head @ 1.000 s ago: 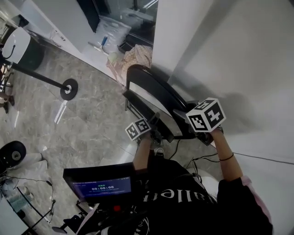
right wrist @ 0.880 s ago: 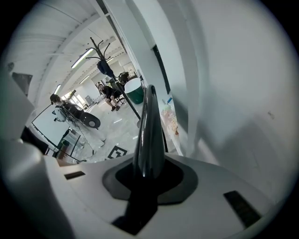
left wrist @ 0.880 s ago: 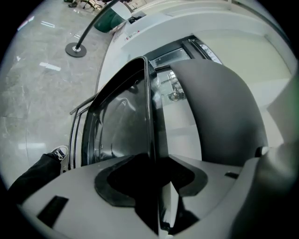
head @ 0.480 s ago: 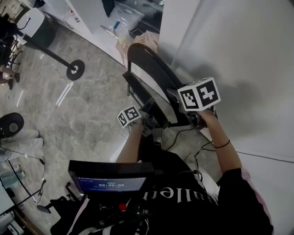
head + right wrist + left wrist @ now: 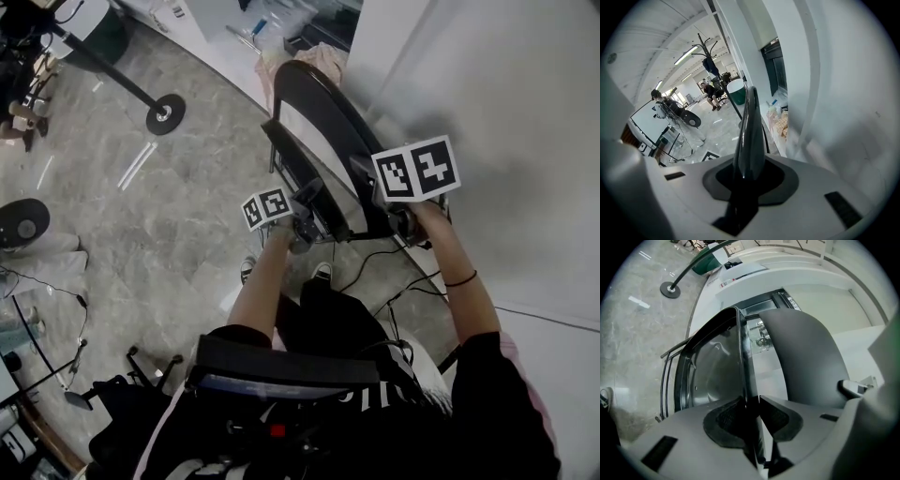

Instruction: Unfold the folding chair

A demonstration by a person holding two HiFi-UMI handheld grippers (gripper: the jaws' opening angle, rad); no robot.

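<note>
The black folding chair (image 5: 314,122) stands folded, leaning by the white wall. In the head view my left gripper (image 5: 305,217) is at the seat's near end and my right gripper (image 5: 398,223) at the back's near end. In the left gripper view the seat's thin edge (image 5: 744,376) runs between the left gripper's (image 5: 751,416) pads. Its jaws have just been closing and now pinch that edge. The grey back (image 5: 806,362) rises to its right. In the right gripper view my right gripper (image 5: 745,180) is shut on the chair's glossy black back edge (image 5: 749,131).
A stand with a round base (image 5: 165,114) is on the marble floor at upper left. Cables (image 5: 375,272) trail by my shoes (image 5: 322,274). Bags (image 5: 323,58) lie behind the chair. The wall (image 5: 506,112) is close on the right. People sit far off (image 5: 712,91).
Both grippers sit higher in the head view, along with the chair's near end. The left gripper has drawn in onto the seat edge. The right keeps its hold.
</note>
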